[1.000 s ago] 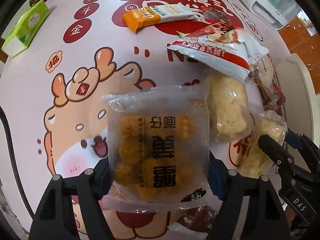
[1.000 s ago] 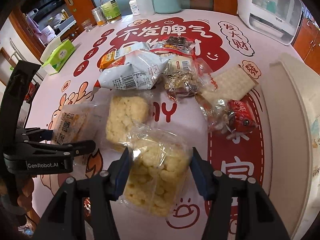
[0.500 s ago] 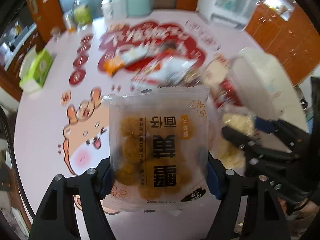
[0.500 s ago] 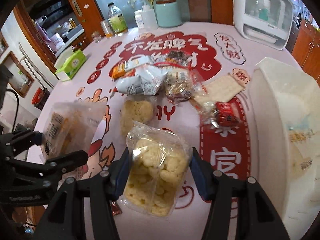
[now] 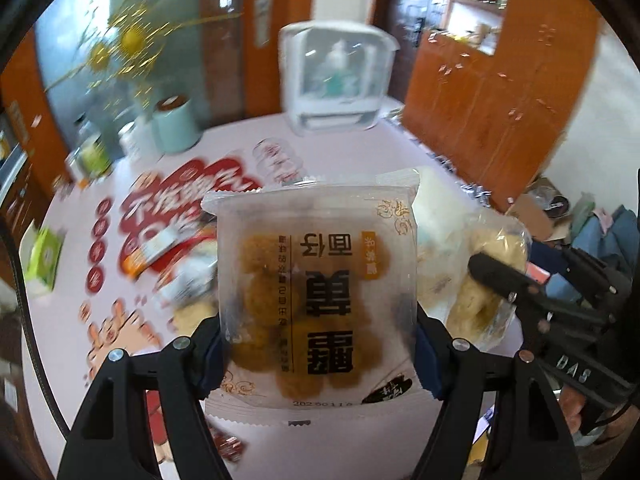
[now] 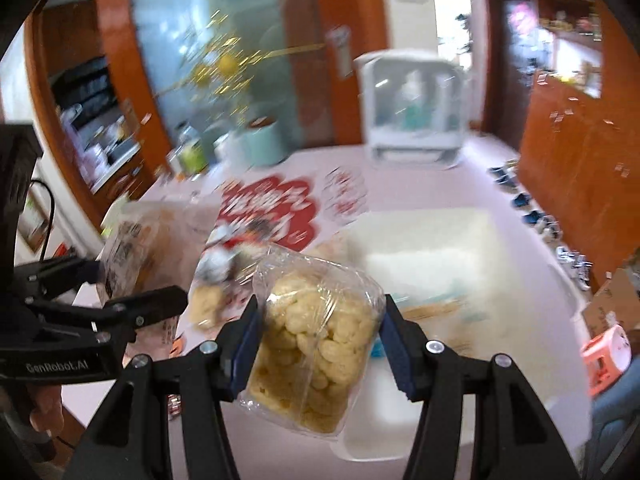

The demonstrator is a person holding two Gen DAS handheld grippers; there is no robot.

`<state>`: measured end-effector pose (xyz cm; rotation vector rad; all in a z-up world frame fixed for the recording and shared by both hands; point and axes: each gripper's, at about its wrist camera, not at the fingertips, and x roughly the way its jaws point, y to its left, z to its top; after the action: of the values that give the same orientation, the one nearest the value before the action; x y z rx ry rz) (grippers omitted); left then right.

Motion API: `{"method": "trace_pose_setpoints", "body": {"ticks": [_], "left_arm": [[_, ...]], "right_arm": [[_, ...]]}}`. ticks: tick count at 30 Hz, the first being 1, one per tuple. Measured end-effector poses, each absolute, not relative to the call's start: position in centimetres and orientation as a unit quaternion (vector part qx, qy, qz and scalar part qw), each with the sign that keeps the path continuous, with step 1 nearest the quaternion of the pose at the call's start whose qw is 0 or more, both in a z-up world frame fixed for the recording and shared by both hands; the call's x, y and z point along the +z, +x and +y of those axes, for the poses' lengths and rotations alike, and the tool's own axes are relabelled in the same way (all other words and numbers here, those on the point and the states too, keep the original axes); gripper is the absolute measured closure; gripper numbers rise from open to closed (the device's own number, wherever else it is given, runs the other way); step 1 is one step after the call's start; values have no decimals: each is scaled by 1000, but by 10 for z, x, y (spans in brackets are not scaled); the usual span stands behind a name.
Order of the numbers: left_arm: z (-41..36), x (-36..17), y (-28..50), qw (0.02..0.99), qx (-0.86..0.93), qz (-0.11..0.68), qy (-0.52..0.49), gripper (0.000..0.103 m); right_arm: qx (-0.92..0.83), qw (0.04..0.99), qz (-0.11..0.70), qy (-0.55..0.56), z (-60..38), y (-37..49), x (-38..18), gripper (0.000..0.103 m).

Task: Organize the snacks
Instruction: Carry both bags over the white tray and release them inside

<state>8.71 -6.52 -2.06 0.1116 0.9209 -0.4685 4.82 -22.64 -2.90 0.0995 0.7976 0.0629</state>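
Both packets lifted off table (image 5: 360,148); you carry them toward white bin (image 6: 424,240) at 1 o'clock. Left gripper (image 5: 318,336) clamps brown cookie packet (image 5: 316,292), right gripper (image 6: 318,340) clamps puffed snack bag (image 6: 316,352).

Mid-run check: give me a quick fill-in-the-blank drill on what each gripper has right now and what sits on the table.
1. The left gripper is shut on a frosted packet of ____ round snacks.
2. The right gripper holds a ____ bag of pale puffed snacks.
3. Below the right gripper's bag sits a ____ bin.
4. At the table's far edge stands a white ____ with a see-through front.

Missing words: brown; clear; white; cabinet
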Motion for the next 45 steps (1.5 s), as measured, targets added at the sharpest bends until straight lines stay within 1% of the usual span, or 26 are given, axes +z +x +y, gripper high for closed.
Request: {"method": "trace_pose_setpoints", "body": {"ticks": [5, 11, 19, 23, 28, 29, 30, 32, 33, 34, 36, 38, 40, 45], "left_arm": [[-122, -10, 82, 869, -245, 426, 54, 29], [-179, -13, 78, 869, -253, 422, 56, 29], [-213, -27, 86, 869, -234, 431, 66, 28], [-221, -37, 94, 867, -222, 442, 69, 26], [-225, -51, 99, 860, -209, 461, 70, 18], [-224, -52, 99, 859, -209, 463, 69, 15], [-224, -53, 99, 860, -205, 462, 73, 9], [-223, -52, 97, 868, -190, 451, 86, 1], [-221, -51, 96, 871, -186, 446, 88, 1], [-219, -49, 95, 874, -182, 441, 90, 1], [-213, -46, 94, 877, -178, 437, 89, 1], [-210, -44, 93, 879, -173, 436, 87, 1], [-207, -42, 90, 882, -169, 431, 88, 1], [-202, -37, 85, 886, -164, 424, 90, 1]], "right_arm": [[-31, 928, 366, 53, -290, 37, -6, 46], [-61, 929, 362, 57, -340, 36, -1, 46], [-57, 925, 370, 70, -372, 36, -6, 46], [-56, 921, 378, 69, -380, 39, -11, 46], [-53, 914, 397, 69, -385, 47, -23, 46], [-50, 910, 405, 70, -385, 49, -27, 46], [-45, 906, 414, 74, -386, 51, -31, 45], [-38, 897, 432, 85, -389, 53, -40, 44], [-36, 892, 441, 92, -390, 55, -44, 41], [-36, 889, 446, 96, -391, 56, -48, 36], [-44, 891, 441, 95, -392, 54, -51, 21], [-48, 896, 431, 89, -391, 52, -49, 17], [-47, 898, 429, 87, -391, 51, -47, 15], [-40, 899, 427, 84, -387, 53, -45, 15]]}}
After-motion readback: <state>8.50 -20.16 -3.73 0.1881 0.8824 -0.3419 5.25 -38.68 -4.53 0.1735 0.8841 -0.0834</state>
